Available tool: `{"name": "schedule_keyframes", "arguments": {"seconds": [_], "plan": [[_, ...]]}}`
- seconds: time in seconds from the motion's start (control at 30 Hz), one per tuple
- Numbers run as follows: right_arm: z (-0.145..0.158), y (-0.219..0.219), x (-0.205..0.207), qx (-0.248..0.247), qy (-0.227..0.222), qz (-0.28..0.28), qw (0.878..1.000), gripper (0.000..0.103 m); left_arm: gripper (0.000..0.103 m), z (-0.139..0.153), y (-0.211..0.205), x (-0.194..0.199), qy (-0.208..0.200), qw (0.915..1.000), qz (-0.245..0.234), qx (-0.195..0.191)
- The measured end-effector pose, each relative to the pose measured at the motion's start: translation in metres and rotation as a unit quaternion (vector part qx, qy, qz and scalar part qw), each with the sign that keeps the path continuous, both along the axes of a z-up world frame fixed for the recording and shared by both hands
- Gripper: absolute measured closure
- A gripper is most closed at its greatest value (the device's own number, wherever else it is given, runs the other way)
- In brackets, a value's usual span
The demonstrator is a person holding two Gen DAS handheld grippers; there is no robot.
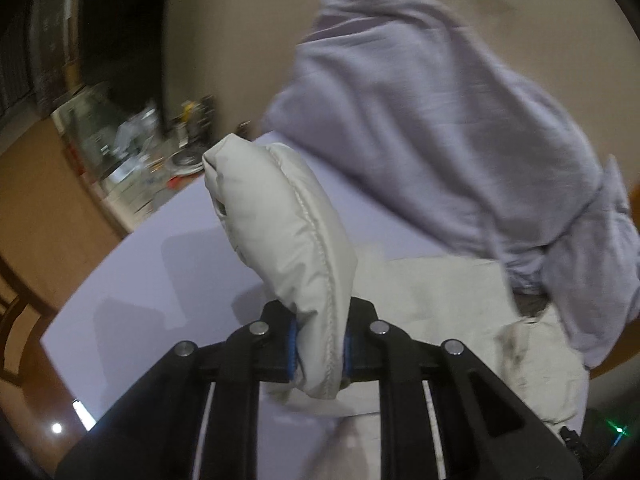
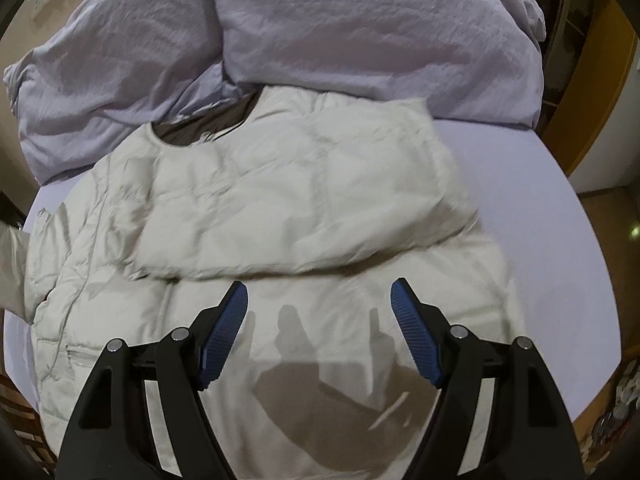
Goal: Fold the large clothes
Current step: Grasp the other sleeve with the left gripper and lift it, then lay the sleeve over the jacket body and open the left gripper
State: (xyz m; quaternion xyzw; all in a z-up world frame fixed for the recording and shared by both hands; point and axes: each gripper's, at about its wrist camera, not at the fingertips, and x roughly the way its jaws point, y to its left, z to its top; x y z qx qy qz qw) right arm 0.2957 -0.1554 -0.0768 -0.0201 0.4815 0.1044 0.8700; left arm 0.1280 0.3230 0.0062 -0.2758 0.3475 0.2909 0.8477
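One jacket sleeve (image 1: pixel 280 216) in left gripper (image 1: pixel 319 350), cuff hidden

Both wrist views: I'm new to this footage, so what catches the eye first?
The cream puffy jacket spread on the lavender bed, one sleeve folded across it. The left gripper pinches a padded sleeve aloft; the right gripper hovers open above the jacket. A rumpled lavender duvet lies behind.

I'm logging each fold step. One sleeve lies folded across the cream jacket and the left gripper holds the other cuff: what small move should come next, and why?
Probably carry the cuff across the jacket body and lay it down. The left gripper is shut on it, lifted off the bed, while the other sleeve already lies folded over the chest. The right gripper hangs open above the hem, free to steady it.
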Motion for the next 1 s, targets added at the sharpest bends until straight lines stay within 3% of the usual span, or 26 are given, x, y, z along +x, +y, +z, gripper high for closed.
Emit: {"name": "schedule_keyframes", "arguments": {"seconds": [0.3,0.5,0.63,1.0], "plan": [[0.004,-0.056,0.046,0.017,0.001,0.004,1.000,0.027,0.087,0.032,-0.114,0.099,-0.018,0.9963,-0.083,0.015],[-0.003,-0.094,0.060,0.026,0.012,-0.014,0.999,0.027,0.087,0.042,-0.191,0.151,-0.029,0.9865,-0.160,0.023],[-0.009,-0.116,0.064,0.035,0.018,-0.029,0.999,0.027,0.087,0.033,-0.235,0.181,-0.012,0.9799,-0.198,0.027],[-0.028,-0.142,0.068,0.040,0.042,-0.048,0.997,0.027,0.086,-0.023,-0.308,0.207,0.062,0.9611,-0.268,0.019]]}}
